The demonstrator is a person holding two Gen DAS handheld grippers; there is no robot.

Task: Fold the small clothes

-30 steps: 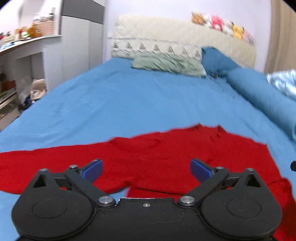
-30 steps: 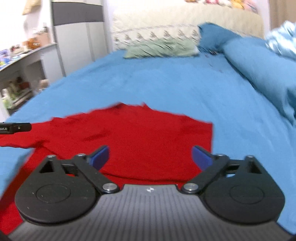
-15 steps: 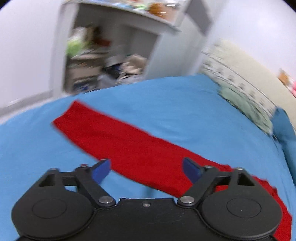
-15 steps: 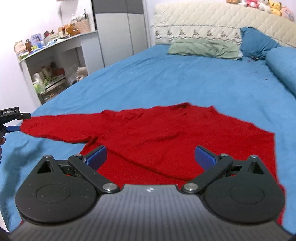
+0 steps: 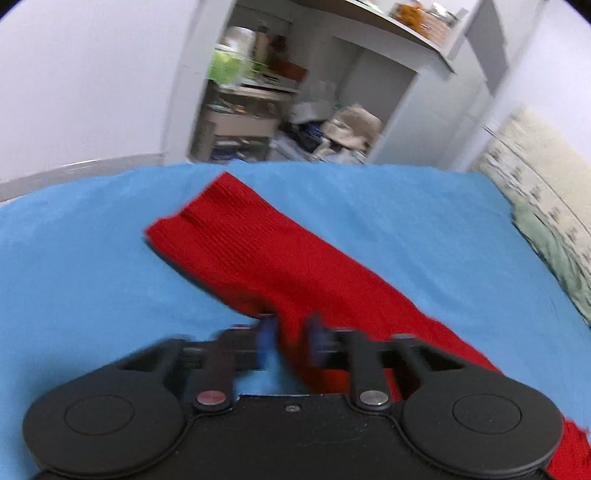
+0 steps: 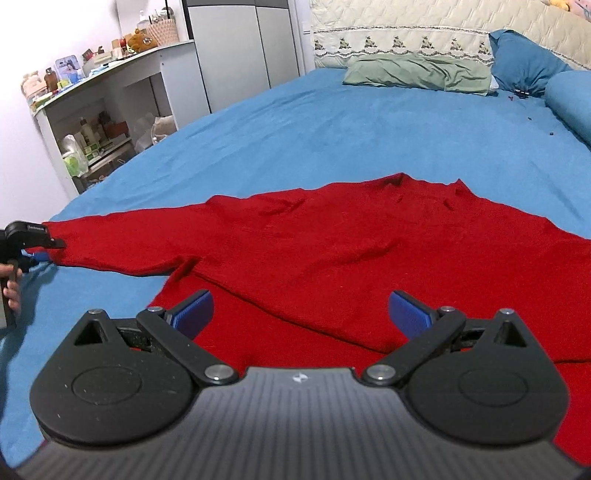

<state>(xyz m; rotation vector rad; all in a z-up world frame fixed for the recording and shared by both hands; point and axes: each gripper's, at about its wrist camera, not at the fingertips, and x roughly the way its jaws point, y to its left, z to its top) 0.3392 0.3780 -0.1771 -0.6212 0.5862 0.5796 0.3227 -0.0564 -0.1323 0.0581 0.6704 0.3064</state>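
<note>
Left gripper (image 5: 289, 341): black plastic body, blue pads blurred by motion, jaws drawn close with only a narrow gap, red knit between them; full clamp or not, can't tell. It sits on the sleeve (image 5: 258, 254) of the red sweater (image 6: 351, 254), ribbed knit, the cuff end flat and squared off near the bed edge. Seen from the right wrist camera, the same gripper (image 6: 35, 245) is at the sleeve tip, far left, with the person's fingers (image 6: 11, 291) wrapped on its handle. Right gripper (image 6: 300, 310): jaws spread wide, flat blue pads (image 6: 194, 308) holding nothing, hovering over the lower body of the sweater. Sweater lies spread on the blue bedsheet (image 6: 332, 133), body rumpled with shallow creases, neckline toward the headboard, left sleeve stretched out straight. Sheet is matte, slightly wrinkled. Beyond: a green pillow (image 6: 417, 72), a blue pillow (image 6: 524, 62) and a quilted cream headboard (image 6: 406, 22). Left of the bed, a white shelf unit (image 6: 99, 96) cluttered with bottles and bags, a basket (image 6: 164, 31) on top, and a grey wardrobe (image 6: 240, 48) next to it.
</note>
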